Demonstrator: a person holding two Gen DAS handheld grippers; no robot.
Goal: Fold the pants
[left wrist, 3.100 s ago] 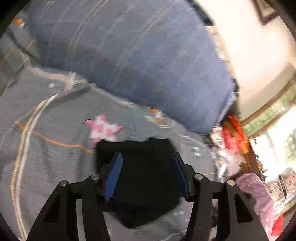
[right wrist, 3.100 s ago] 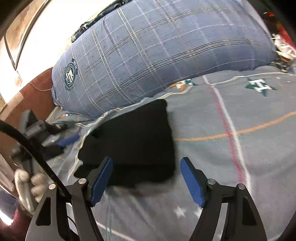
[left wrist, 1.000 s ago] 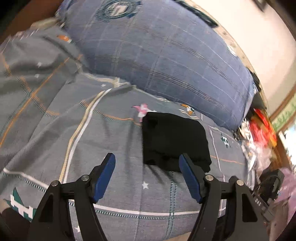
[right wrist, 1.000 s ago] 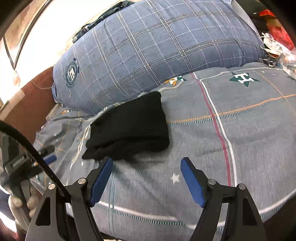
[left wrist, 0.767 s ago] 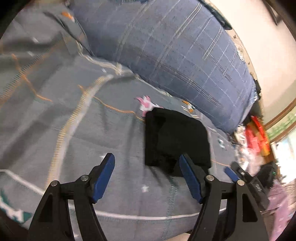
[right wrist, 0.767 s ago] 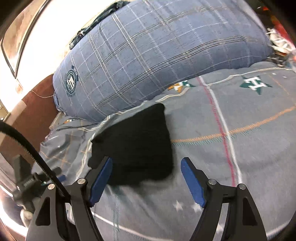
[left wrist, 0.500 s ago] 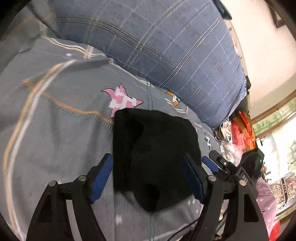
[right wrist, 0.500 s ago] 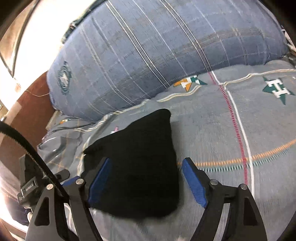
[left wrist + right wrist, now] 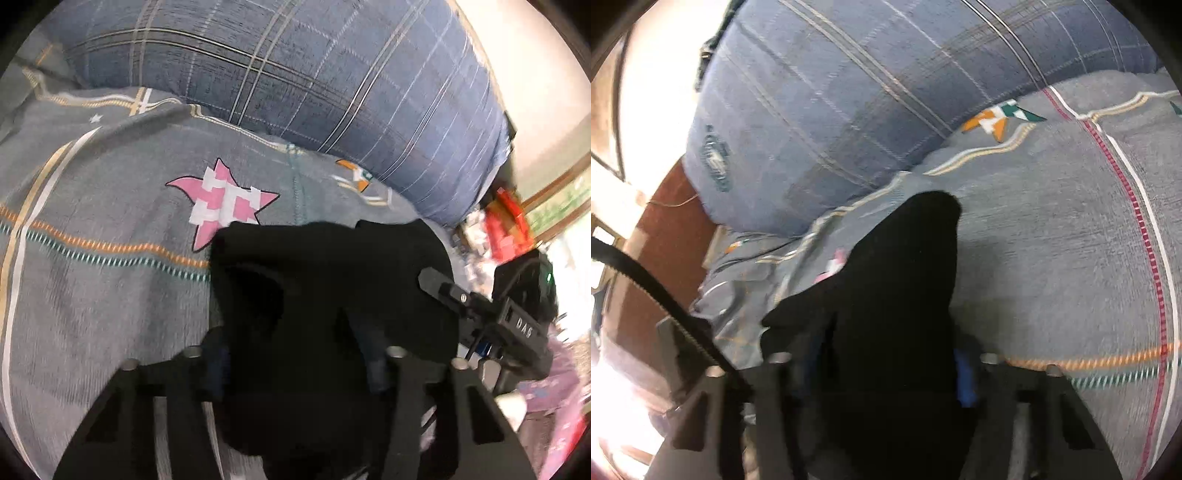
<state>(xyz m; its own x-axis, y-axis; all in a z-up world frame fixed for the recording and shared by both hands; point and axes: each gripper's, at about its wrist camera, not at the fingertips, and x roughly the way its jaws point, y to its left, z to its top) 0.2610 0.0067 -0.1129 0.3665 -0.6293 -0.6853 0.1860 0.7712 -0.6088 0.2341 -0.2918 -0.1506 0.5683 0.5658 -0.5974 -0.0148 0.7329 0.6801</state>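
The black pants lie folded into a thick bundle on the grey patterned bedsheet. My left gripper has its blue-padded fingers on both sides of the bundle's near edge, jaws still spread wide. The other gripper shows at the bundle's right side. In the right wrist view the pants fill the space between the fingers of my right gripper, one blue pad showing at the cloth's right edge. The fabric hides the fingertips in both views.
A large blue plaid pillow lies along the far side of the bed, just behind the pants; it also shows in the right wrist view. A brown headboard is at the left. Red clutter sits beyond the bed's right end.
Both grippers have moved in from a distance onto the folded pants from opposite sides. The bundle now sits between each gripper's fingers. The pants have stayed in place on the sheet.
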